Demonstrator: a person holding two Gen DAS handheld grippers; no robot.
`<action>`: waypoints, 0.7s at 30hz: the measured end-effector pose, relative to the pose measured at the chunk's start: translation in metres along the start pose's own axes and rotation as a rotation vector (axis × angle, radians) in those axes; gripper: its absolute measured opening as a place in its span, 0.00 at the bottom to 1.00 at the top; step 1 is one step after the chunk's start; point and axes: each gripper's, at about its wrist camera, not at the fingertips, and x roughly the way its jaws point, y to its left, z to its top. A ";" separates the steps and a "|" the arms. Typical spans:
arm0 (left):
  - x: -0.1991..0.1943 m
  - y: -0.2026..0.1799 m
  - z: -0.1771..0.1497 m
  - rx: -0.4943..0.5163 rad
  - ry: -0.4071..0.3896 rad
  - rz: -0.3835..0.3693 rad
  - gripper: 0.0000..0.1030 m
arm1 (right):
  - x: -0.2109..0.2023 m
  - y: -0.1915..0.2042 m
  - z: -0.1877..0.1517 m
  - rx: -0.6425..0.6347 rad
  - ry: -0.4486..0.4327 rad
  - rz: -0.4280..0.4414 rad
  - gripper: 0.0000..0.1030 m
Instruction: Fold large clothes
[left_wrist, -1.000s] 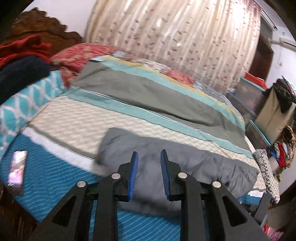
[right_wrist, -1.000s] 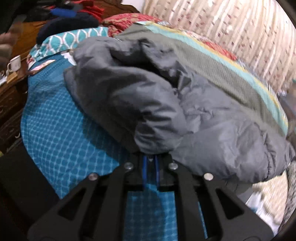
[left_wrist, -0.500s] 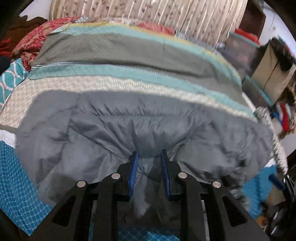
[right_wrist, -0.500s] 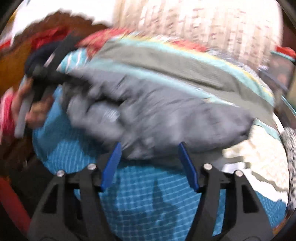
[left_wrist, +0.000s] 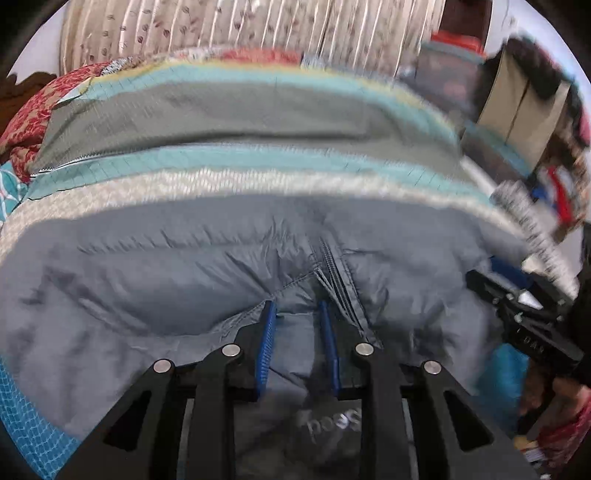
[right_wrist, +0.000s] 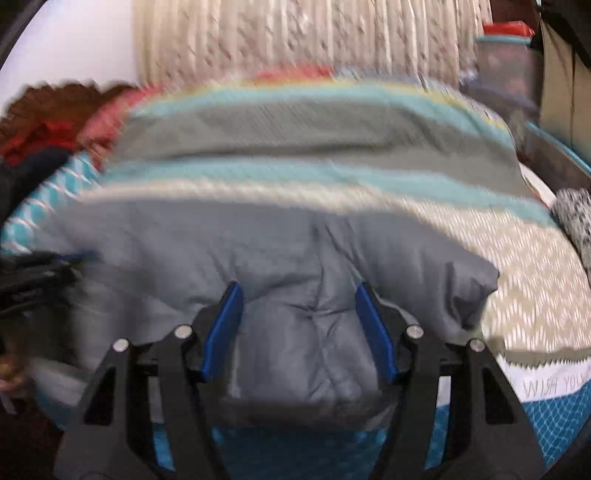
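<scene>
Here, in the left wrist view, the left gripper (left_wrist: 297, 308) points down over a padded grey quilted jacket (left_wrist: 192, 273) spread across the near part of a bed covered by a striped teal, grey and beige bedspread (left_wrist: 236, 110). Its blue pads (left_wrist: 266, 343) stand a little apart, with a puckered fold of the jacket bunched between them; whether they press on the cloth I cannot tell. At the right edge the right gripper (left_wrist: 480, 277) shows, blurred.

In the right wrist view, also blurred, the right gripper (right_wrist: 297, 291) has just been opening; its blue pads (right_wrist: 221, 328) now stand wide, the jacket (right_wrist: 295, 243) lying loose between them, ungripped. A cream pleated curtain (right_wrist: 295, 33) hangs behind the bed.
</scene>
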 end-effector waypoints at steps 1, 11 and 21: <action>0.009 -0.001 -0.001 0.007 0.016 0.006 0.32 | 0.010 -0.006 -0.003 0.011 0.022 -0.003 0.59; 0.059 -0.008 0.002 0.015 0.081 0.036 0.32 | 0.076 -0.055 -0.020 0.242 0.122 0.093 0.59; -0.042 0.021 -0.001 0.058 -0.036 0.003 0.32 | 0.029 -0.059 -0.010 0.240 0.098 0.111 0.60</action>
